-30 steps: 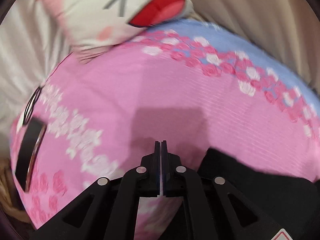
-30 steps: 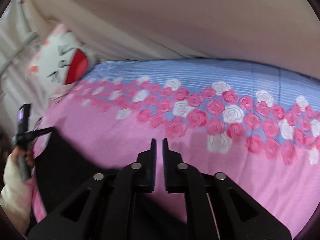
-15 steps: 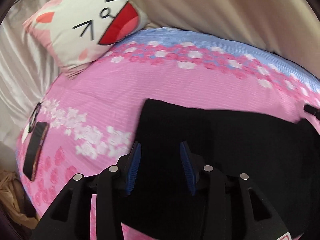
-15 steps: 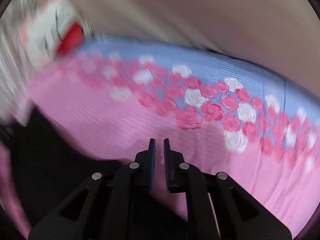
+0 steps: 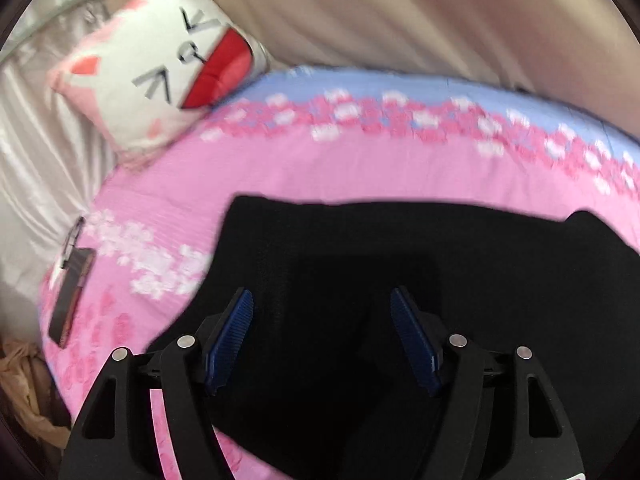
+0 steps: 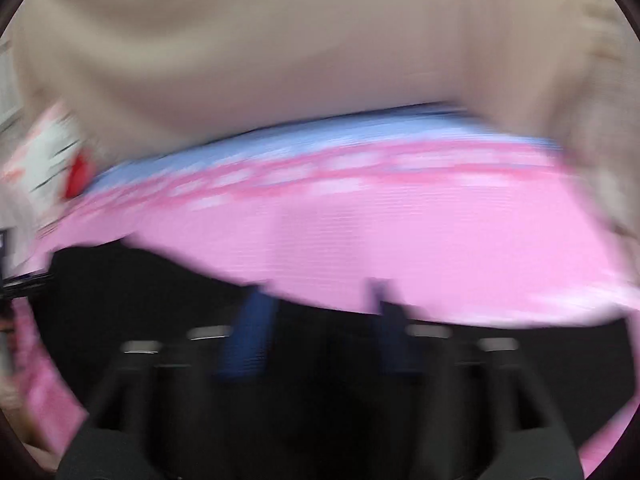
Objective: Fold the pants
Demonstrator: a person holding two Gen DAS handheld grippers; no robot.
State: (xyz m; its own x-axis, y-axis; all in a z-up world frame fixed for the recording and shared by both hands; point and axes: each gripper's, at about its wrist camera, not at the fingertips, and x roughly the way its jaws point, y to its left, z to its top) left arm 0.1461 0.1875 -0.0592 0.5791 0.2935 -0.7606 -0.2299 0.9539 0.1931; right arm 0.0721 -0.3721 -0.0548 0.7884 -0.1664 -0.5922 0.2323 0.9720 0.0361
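Left wrist: flat black pants point(image 5: 400, 264) on pink bedspread point(image 5: 320, 168)

The black cloth pants point(image 5: 400, 264) looked matt and finely knit. The pink rose-printed woven bedsheet point(image 5: 320, 176) showed faint ribbing. The left hand-held gripper point(image 5: 322, 340) was matt black plastic with ridged blue pads point(image 5: 230, 340) and shiny metal pins. The white cat-face cushion point(image 5: 160, 64) seemed soft; the pale side curtain point(image 5: 36, 160) was satiny.
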